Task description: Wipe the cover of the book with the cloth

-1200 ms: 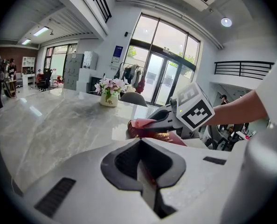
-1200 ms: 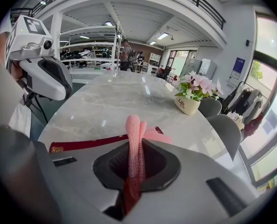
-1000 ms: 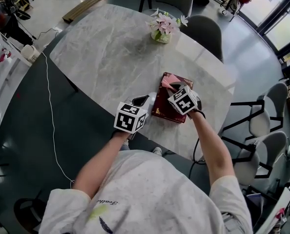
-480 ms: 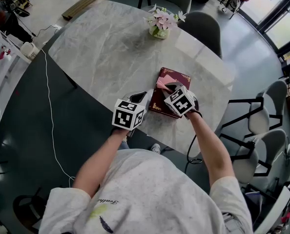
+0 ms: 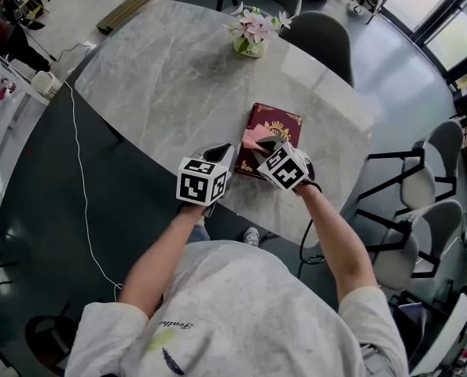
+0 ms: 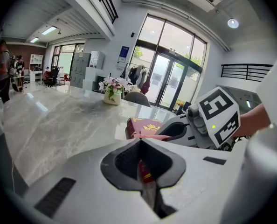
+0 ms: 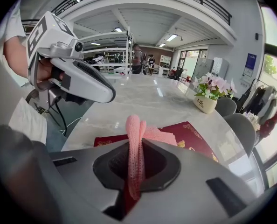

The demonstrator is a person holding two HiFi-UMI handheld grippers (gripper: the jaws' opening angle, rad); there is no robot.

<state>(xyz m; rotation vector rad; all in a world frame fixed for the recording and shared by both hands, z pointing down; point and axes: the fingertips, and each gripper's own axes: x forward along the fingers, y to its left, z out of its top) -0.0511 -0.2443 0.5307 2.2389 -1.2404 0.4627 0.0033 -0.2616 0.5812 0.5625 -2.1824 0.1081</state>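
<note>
A dark red book [image 5: 277, 124] with gold ornament lies on the marble table [image 5: 163, 85] near its front edge. My right gripper [image 5: 262, 144] is over the book's near part, shut on a pink cloth [image 5: 255, 137] that rests on the cover. In the right gripper view the cloth [image 7: 135, 134] stands folded between the jaws, with the book [image 7: 192, 134] beneath. My left gripper [image 5: 230, 151] sits at the book's left edge. Its jaws are together [image 6: 141, 143], with a red and gold sliver of the book [image 6: 145, 125] between them.
A small vase of pink flowers [image 5: 251, 34] stands at the far side of the table. Grey chairs [image 5: 328, 38] are behind the table and more chairs [image 5: 422, 171] stand to the right. A white cable [image 5: 80, 171] runs over the dark floor on the left.
My right gripper has drawn the cloth along the cover toward the near end, baring the book's far part. My left gripper has stayed at the book's left edge.
</note>
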